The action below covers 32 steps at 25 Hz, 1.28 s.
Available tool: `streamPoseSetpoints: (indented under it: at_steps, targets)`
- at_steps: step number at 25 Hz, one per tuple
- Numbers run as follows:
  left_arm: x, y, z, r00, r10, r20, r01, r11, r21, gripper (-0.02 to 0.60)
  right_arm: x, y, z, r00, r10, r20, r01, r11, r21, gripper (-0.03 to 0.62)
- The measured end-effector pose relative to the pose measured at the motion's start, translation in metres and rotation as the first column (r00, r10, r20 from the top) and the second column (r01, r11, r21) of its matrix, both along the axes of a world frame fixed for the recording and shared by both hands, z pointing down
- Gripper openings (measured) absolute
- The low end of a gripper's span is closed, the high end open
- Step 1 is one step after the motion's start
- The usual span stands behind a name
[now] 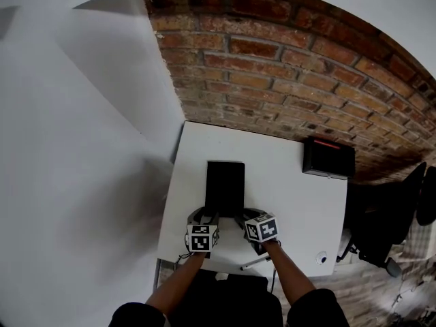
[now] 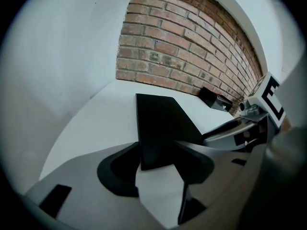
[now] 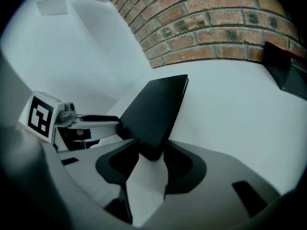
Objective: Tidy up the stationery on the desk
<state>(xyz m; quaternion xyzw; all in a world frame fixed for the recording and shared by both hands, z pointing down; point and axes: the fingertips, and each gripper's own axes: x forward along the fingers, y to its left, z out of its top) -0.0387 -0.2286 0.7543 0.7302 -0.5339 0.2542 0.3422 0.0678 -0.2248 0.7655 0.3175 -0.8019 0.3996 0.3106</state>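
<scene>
Black and flat, the notebook (image 1: 225, 184) lies on the white desk (image 1: 293, 196) straight ahead of both tools. The left gripper (image 2: 158, 176) has its jaws apart around the notebook's near left corner, not pinching it. The right gripper (image 3: 146, 169) is likewise spread about the near right corner. A pen (image 1: 255, 261) lies just behind the right gripper.

My forearms (image 1: 178, 285) reach forward side by side. The left gripper (image 1: 204, 216) and the right gripper (image 1: 240, 217) sit close together, marker cubes up, both pitched steeply downward. Each pair of jaws stands apart, not clamped.
</scene>
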Motion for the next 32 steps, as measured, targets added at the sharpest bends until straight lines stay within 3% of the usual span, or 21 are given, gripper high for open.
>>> streamPoseSetpoints:
  at_steps: [6,32]
  targets:
    - [-0.010,0.005,0.001,1.000,0.007,0.012,-0.007,1.000,-0.005,0.173,-0.003,0.005,0.000,0.999,0.041,0.009,-0.041,0.999,-0.019,0.161]
    - [-0.089,0.063,-0.002,1.000,-0.016,0.015,0.016,1.000,-0.012,0.160,-0.078,0.070,-0.001,1.000,-0.003,0.029,0.005,0.997,-0.077,0.140]
